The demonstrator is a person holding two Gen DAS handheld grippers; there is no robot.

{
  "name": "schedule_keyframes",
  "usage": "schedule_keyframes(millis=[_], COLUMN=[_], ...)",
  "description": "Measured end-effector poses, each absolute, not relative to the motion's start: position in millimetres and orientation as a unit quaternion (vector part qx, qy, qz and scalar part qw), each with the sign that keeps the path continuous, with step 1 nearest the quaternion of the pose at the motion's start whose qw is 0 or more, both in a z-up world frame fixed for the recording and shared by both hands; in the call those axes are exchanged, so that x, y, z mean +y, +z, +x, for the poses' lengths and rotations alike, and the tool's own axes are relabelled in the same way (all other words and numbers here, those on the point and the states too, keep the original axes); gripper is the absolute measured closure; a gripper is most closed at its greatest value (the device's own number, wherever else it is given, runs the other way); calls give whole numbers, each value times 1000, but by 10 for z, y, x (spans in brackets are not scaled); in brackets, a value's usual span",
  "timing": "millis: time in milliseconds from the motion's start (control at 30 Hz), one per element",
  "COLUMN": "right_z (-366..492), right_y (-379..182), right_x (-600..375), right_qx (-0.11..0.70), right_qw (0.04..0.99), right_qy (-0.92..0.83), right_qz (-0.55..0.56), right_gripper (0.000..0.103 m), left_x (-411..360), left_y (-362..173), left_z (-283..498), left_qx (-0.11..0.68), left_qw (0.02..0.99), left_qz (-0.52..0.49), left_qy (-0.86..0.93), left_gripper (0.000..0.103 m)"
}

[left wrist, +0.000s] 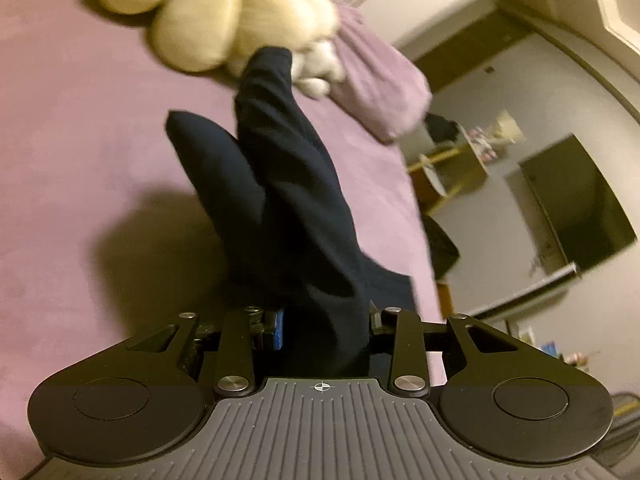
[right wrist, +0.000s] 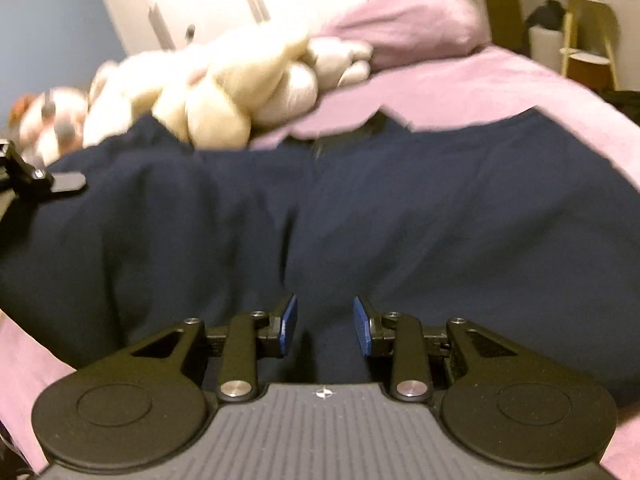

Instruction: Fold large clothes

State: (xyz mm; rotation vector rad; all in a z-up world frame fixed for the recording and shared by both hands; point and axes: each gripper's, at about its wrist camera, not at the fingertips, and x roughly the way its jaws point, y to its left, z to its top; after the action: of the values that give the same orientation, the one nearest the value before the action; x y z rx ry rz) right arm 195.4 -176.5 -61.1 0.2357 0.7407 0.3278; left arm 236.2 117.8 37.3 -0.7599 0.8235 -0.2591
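Nearest in the left wrist view, the left gripper (left wrist: 326, 330) has a thick bunch of the navy garment (left wrist: 280, 200) filling the gap between its fingers, which pinch it; the cloth rises from the jaws toward 12 o'clock in two dark folds, lifted off the bed and casting a shadow at about 9 o'clock on the pink bedsheet (left wrist: 80, 140). In the right wrist view the right gripper (right wrist: 325, 326) sits low over the same garment, its blue fingertips (right wrist: 289, 322) set a little apart with dark fabric between them; whether they actually press on the cloth cannot be told, since the picture is blurred there. Beyond the right gripper the garment spreads wide across the bed, from 9 o'clock to 3 o'clock, its collar edge near 12 o'clock of the gripper. At 9 o'clock a tip of the other gripper shows against the cloth. Farther out, cream plush toys (right wrist: 224, 92) lie at about 11 o'clock, touching the garment's far edge, and a pink pillow (right wrist: 404, 24) rests behind them at 1 o'clock. In the left view, past the bed at 3 o'clock, stand a small wooden side table (left wrist: 452, 168) and a dark television screen (left wrist: 576, 204).
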Motion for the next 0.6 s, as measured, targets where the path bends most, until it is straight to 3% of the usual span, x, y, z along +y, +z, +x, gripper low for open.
schedule_keyframes(millis=[200, 367, 433, 600], right_z=[1787, 1671, 1625, 1501], right_y=[-391, -385, -425, -540], right_x=[-2425, -2885, -3034, -3300], right_qx=[310, 295, 297, 310], right_qw=[930, 936, 934, 929], right_qy=[108, 61, 47, 21], right_qz=[164, 184, 191, 199], right_gripper=[72, 72, 72, 72], left_x=[25, -846, -1081, -1179], left_y=[472, -19, -249, -584], left_z=[2797, 3088, 3138, 3135], left_qx=[400, 436, 440, 419], left_qw=[843, 821, 823, 830], left_qz=[-307, -288, -273, -278], left_qy=[-190, -230, -235, -242], left_gripper=[67, 66, 61, 57])
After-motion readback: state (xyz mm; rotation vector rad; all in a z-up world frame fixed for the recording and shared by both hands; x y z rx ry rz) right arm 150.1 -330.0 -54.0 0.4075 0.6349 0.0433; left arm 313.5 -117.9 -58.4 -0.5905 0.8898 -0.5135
